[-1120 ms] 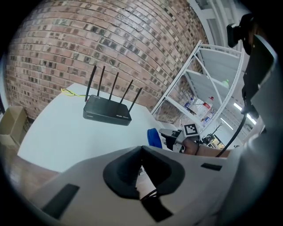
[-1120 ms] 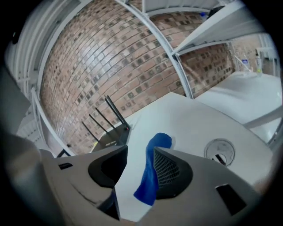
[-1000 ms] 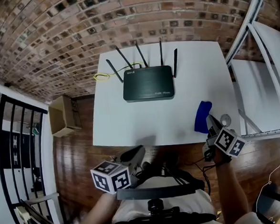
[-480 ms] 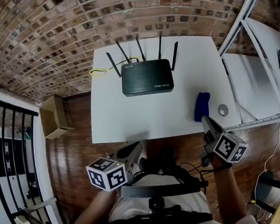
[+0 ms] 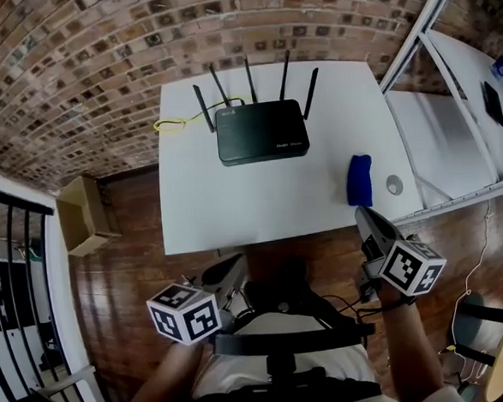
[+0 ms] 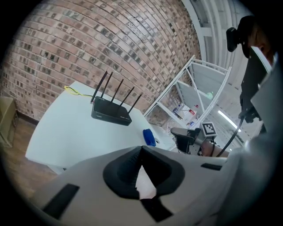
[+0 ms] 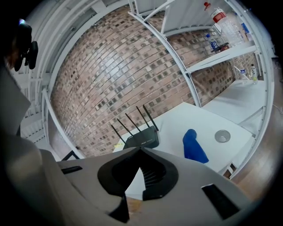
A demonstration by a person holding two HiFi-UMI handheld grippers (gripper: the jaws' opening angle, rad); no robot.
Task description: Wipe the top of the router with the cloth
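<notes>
2 sets of jaws are pressed together on nothing, left gripper (image 5: 229, 276) and right gripper (image 5: 365, 219) short of the tabletop (image 5: 260, 199), so the cloth (image 5: 359, 180) lies ungrabbed near its right edge and the router (image 5: 261, 131) at the back awaits wiping.

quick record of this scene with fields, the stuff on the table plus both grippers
table: white, set against a brick wall
router: black, antennas up, at the table's far side
cloth: blue, bunched, lying near the table's right edge, not held
left gripper: jaws together, empty, short of the table's near edge
right gripper: jaws together, empty, near the cloth but not touching it
task: wiping not yet begun
</notes>
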